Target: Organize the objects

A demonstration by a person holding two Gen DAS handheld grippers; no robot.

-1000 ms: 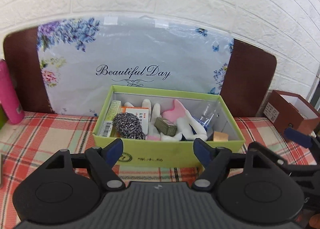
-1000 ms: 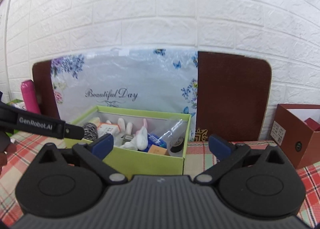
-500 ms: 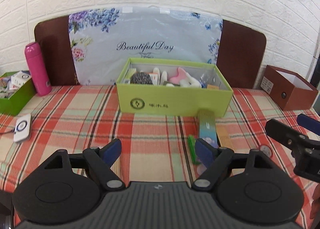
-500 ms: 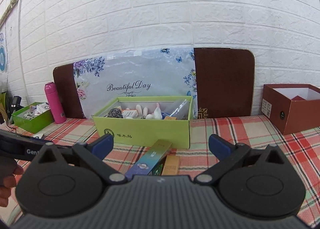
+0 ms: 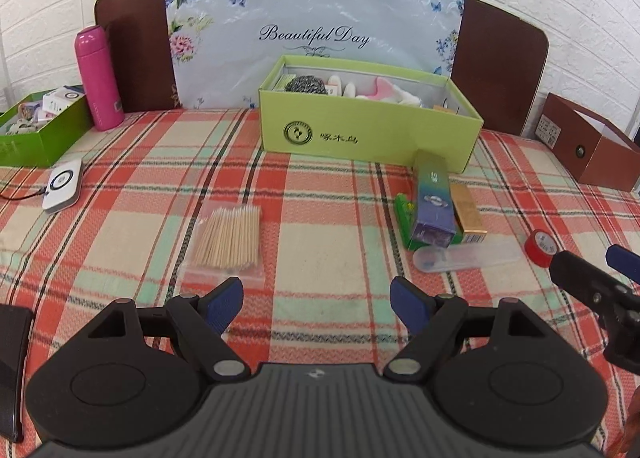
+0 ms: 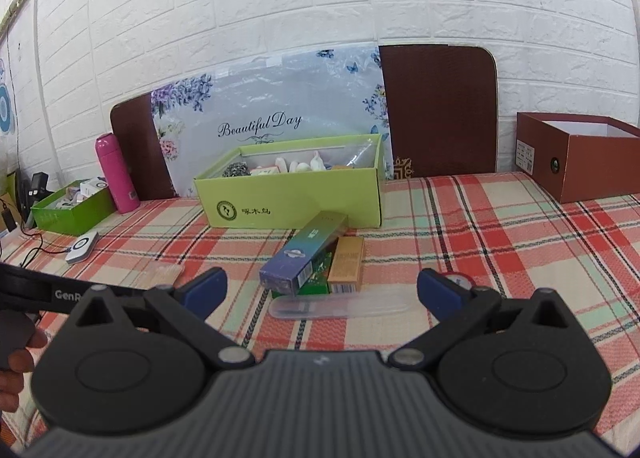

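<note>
A lime green box (image 5: 368,130) (image 6: 292,202) with several small items in it stands at the back of the plaid table. In front of it lie a blue-green carton (image 5: 432,202) (image 6: 304,254), a gold box (image 5: 468,210) (image 6: 347,263), a green pack (image 5: 404,218), a clear plastic case (image 5: 468,256) (image 6: 340,306), a red tape roll (image 5: 542,244) and a bag of cotton swabs (image 5: 228,238). My left gripper (image 5: 318,304) is open and empty, above the table near the swabs. My right gripper (image 6: 320,290) is open and empty, just before the clear case.
A pink bottle (image 5: 100,78) (image 6: 116,174) and a dark green box (image 5: 40,130) (image 6: 72,206) stand at the left. A white device with a cable (image 5: 63,185) lies left. A brown box (image 5: 588,150) (image 6: 580,158) stands at the right. A floral board leans on the wall.
Both grippers have pulled back from the lime box toward the table's front. The loose items on the cloth have come into view. Both stay open.
</note>
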